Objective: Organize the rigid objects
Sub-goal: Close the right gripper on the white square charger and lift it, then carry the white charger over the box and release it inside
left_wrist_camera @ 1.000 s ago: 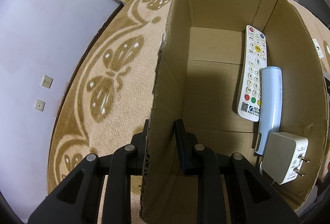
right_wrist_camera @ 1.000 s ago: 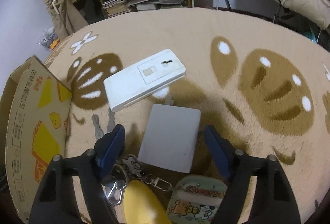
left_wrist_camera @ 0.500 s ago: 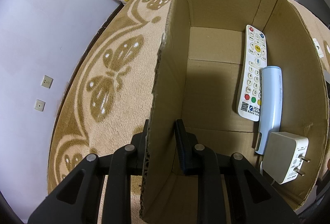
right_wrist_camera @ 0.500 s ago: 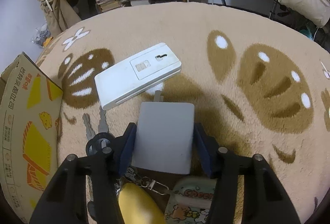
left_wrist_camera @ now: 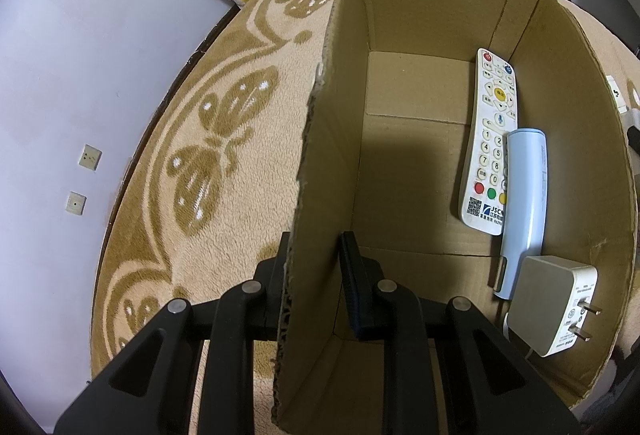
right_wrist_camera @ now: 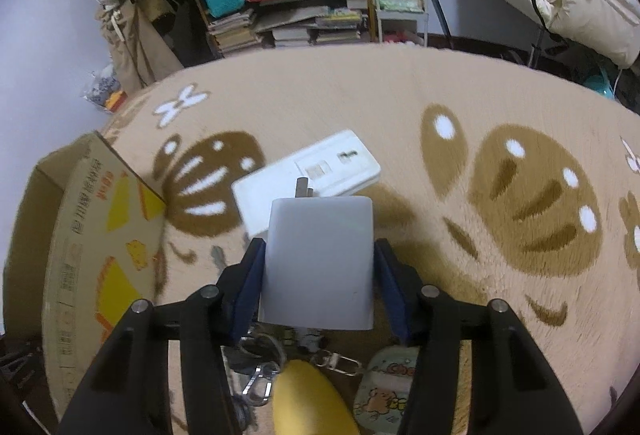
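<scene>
Blue pads: the right gripper (right_wrist_camera: pixel 318 267) clamped a grey power adapter (right_wrist_camera: pixel 318 263), lifted above the rug (right_wrist_camera: pixel 460 107).
Left gripper (left_wrist_camera: pixel 316 275): pinched the cardboard box (left_wrist_camera: pixel 440 11) wall.
Box contents: remote control (left_wrist_camera: pixel 490 139), pale-blue tube (left_wrist_camera: pixel 524 203), white charger (left_wrist_camera: pixel 554 303).
Rug: white router (right_wrist_camera: pixel 336 163), keychain (right_wrist_camera: pixel 332 355).

The carpet (right_wrist_camera: pixel 328 107) was beige with brown butterfly motifs dotted white. The cardboard box (left_wrist_camera: pixel 400 19) was plain brown inside, its outer face (right_wrist_camera: pixel 100 235) printed with yellow shapes. The remote (left_wrist_camera: pixel 490 139) was white with red, green and yellow buttons, beside a pale blue tube (left_wrist_camera: pixel 526 195). The adapter (right_wrist_camera: pixel 320 259) was light grey between blue-padded black tongs (right_wrist_camera: pixel 318 287).
</scene>
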